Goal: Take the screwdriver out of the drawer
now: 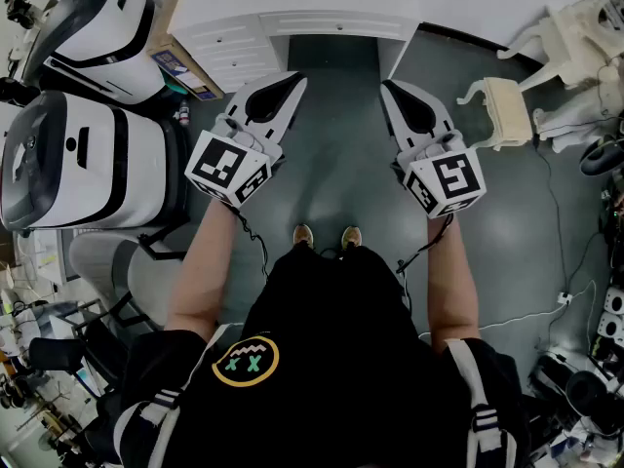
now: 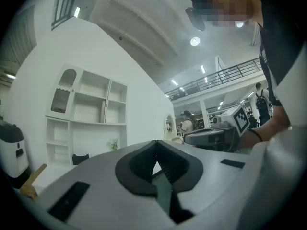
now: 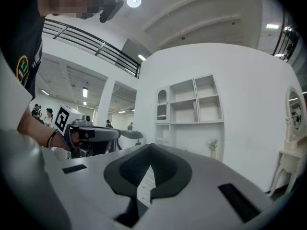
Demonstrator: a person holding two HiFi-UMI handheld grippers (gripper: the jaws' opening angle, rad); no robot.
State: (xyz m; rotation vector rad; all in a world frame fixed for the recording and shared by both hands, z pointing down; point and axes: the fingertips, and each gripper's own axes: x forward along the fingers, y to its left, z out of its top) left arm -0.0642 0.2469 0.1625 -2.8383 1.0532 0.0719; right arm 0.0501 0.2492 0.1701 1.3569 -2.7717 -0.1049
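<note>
In the head view I stand on a grey floor facing a white desk whose drawers are all closed; no screwdriver is in sight. My left gripper is held level in front of me, jaws together with nothing between them. The right gripper is beside it, also shut and empty. Both tips stop short of the desk front. In the left gripper view the left gripper's jaws meet at the tip. The right gripper view shows the right gripper closed the same way.
Two large white machines stand on the left, with a cardboard box behind them. A white ornate stool and furniture sit at the right. Cables trail on the floor. A white shelf unit stands against the wall.
</note>
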